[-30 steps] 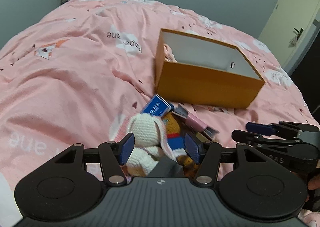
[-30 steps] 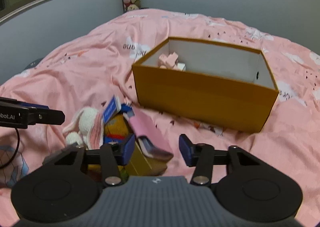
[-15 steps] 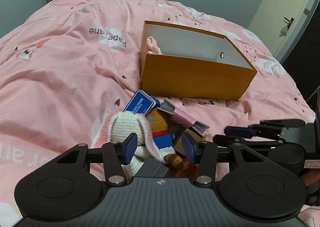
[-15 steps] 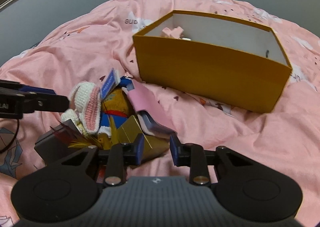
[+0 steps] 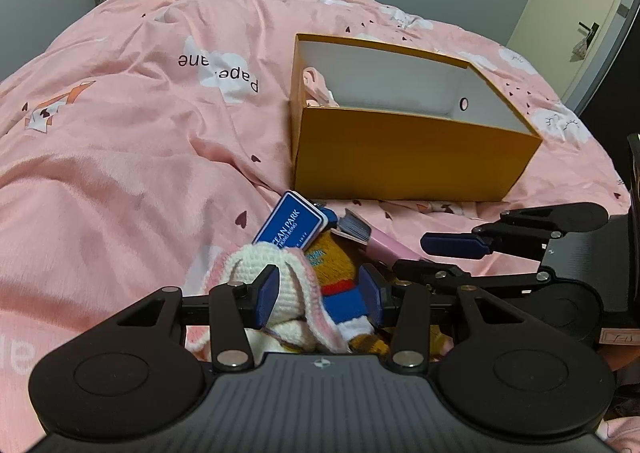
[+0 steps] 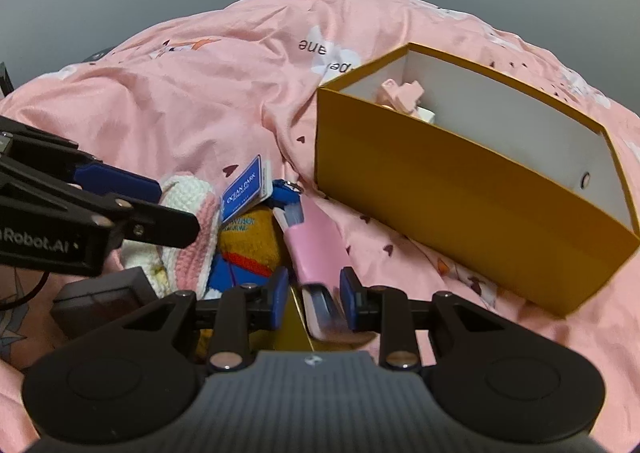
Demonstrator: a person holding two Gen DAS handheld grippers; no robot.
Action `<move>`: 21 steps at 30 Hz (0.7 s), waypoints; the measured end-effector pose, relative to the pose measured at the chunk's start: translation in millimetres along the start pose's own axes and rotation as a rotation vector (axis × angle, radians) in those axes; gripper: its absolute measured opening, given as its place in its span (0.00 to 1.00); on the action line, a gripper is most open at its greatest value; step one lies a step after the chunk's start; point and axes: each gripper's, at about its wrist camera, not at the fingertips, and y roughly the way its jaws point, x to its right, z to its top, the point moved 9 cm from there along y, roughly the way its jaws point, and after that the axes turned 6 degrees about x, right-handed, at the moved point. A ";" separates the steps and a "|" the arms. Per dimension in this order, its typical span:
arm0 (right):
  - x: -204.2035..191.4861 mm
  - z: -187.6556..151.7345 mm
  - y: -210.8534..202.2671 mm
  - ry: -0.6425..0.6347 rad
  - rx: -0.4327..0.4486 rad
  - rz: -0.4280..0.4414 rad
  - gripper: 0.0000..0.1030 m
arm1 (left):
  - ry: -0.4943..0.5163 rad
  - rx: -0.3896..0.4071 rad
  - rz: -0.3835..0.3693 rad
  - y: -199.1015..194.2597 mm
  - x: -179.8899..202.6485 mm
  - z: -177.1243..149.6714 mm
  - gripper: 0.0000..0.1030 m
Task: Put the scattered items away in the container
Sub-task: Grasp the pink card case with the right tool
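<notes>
On the pink duvet, near the orange box, the left gripper is closing around the crocheted bunny, while the right gripper straddles the pink book, pads seemingly not yet pressing.

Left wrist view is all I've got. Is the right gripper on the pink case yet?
Observer: In the right wrist view, the right gripper straddles the dark end of the pink case. A gap shows at one pad, so it doesn't look clamped.
Operator: Anything under it?
Observer: A gold box, directly beneath the case.
Operator: Other items I'm missing?
Observer: A dark grey box lies beside the knitted bunny, at the pile's near-left edge.
</notes>
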 end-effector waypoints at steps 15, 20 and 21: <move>4.0 2.0 32.6 -0.034 -0.049 -0.011 0.33 | -0.004 -0.015 -0.002 14.2 -5.1 0.3 0.50; 20.0 0.6 21.7 0.083 -0.045 0.003 0.29 | -0.013 -0.006 -0.018 12.2 -4.8 2.0 0.50; 25.4 0.4 18.3 0.118 -0.045 0.006 0.28 | -0.013 -0.002 -0.023 11.2 -4.2 2.6 0.50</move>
